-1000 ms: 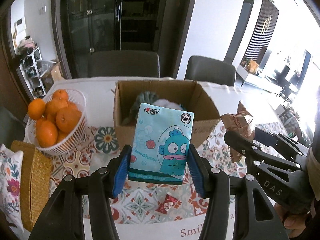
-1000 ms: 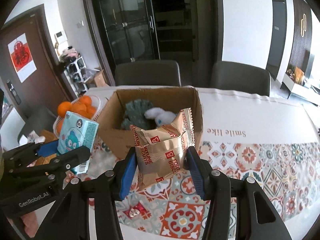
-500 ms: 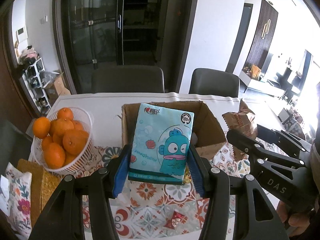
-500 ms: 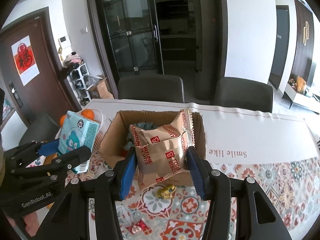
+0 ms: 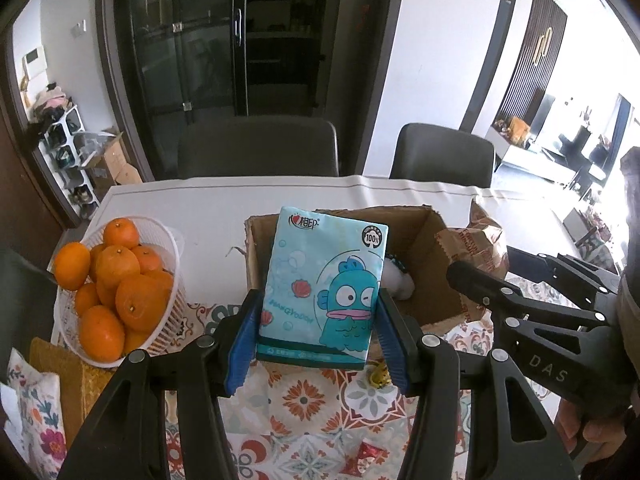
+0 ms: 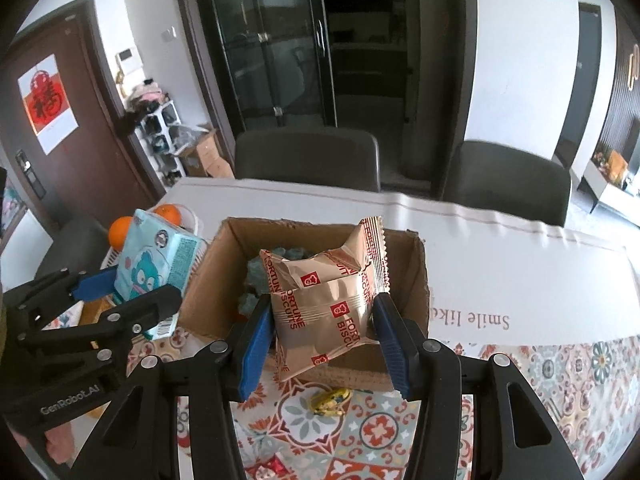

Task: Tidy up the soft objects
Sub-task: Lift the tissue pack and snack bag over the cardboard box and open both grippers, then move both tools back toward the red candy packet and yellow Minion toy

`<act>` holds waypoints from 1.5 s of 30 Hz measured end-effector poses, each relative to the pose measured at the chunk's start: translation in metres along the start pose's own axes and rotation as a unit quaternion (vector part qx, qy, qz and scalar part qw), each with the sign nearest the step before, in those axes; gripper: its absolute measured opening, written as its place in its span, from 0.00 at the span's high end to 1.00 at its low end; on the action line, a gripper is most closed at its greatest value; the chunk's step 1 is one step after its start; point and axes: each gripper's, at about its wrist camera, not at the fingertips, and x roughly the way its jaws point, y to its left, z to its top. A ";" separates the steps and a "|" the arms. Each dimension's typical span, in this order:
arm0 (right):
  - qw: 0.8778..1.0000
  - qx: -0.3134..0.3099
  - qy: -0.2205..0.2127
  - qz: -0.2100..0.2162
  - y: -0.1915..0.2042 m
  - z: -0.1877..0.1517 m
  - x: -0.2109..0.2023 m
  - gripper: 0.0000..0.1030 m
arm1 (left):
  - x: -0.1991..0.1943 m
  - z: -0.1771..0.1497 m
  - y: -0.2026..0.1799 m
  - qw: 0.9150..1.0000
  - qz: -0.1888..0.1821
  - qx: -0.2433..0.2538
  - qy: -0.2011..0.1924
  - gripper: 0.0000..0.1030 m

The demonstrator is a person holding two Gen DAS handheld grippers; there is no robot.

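My left gripper (image 5: 316, 340) is shut on a light-blue tissue pack (image 5: 324, 288) with a cartoon fish, held upright above the near left rim of the open cardboard box (image 5: 432, 256). My right gripper (image 6: 324, 344) is shut on a tan Fortune Biscuits packet (image 6: 328, 296), held over the box (image 6: 416, 280). A teal knitted thing (image 6: 256, 276) and a white fluffy thing (image 5: 396, 284) lie inside the box. The left gripper and its tissue pack (image 6: 156, 260) show at the left of the right wrist view; the right gripper and its packet (image 5: 476, 244) show at the right of the left wrist view.
A white basket of oranges (image 5: 116, 280) stands left of the box. A woven mat (image 5: 56, 376) and floral cloth (image 5: 32, 420) lie at the near left. A gold candy (image 6: 330, 398) and a red candy (image 5: 370, 454) lie on the patterned tablecloth. Two dark chairs (image 5: 260, 148) stand behind the table.
Both grippers have risen and moved forward with their loads. The box and oranges now sit lower in view, and the biscuit packet is over the box opening.
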 end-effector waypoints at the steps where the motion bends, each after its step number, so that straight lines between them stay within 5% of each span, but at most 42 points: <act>1: 1.000 0.005 0.011 0.004 -0.003 0.003 0.008 0.50 | 0.004 0.003 0.001 1.000 0.000 -0.001 0.004 0.47; 11: 0.998 0.021 0.067 0.000 -0.011 0.015 0.056 0.49 | 0.054 0.020 0.011 0.998 -0.014 -0.015 0.062 0.47; 17: 0.995 0.035 0.091 -0.003 -0.022 0.016 0.075 0.34 | 0.075 0.020 0.011 0.995 -0.014 -0.021 0.093 0.36; 45: 0.996 0.048 0.032 -0.061 -0.011 -0.052 -0.013 0.34 | 0.001 -0.040 -0.019 0.998 0.007 0.052 0.036 0.37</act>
